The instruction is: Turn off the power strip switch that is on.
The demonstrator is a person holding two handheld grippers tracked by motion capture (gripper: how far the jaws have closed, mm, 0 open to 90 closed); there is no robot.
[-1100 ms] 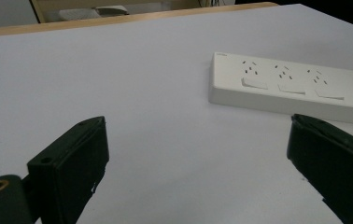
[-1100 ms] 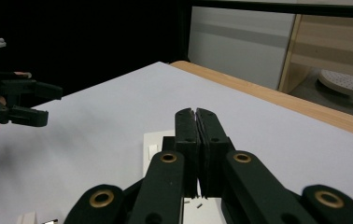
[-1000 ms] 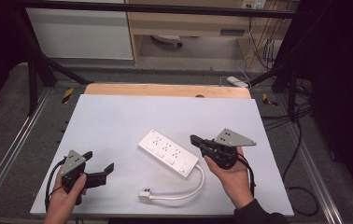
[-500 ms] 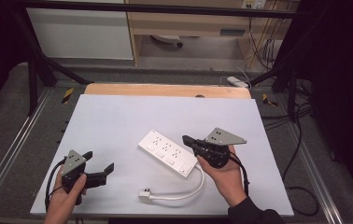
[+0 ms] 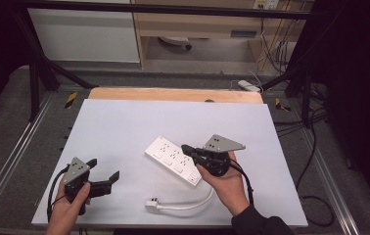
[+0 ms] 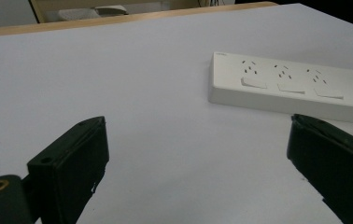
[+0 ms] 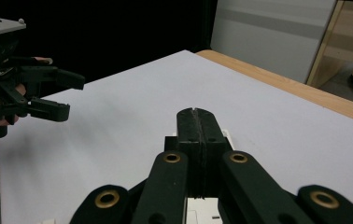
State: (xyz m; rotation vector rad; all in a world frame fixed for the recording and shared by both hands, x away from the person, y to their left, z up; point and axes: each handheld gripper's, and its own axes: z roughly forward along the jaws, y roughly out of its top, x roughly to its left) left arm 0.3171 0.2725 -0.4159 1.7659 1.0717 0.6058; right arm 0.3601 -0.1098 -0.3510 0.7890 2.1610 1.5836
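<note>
Your right gripper (image 5: pixel 189 149) has its jaws pressed together w/ nothing between them, tips over the white power strip (image 5: pixel 172 159), which lies mid-table on the white mat (image 5: pixel 124 127). Its cord (image 5: pixel 193 204) curls toward you to the plug (image 5: pixel 151 204) near the front edge. Your left gripper (image 5: pixel 103 169) sits at front left, jaws spread wide, well apart from the strip.

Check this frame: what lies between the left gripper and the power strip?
Nothing: in the left gripper view, bare white table separates the open left gripper from the power strip.
</note>
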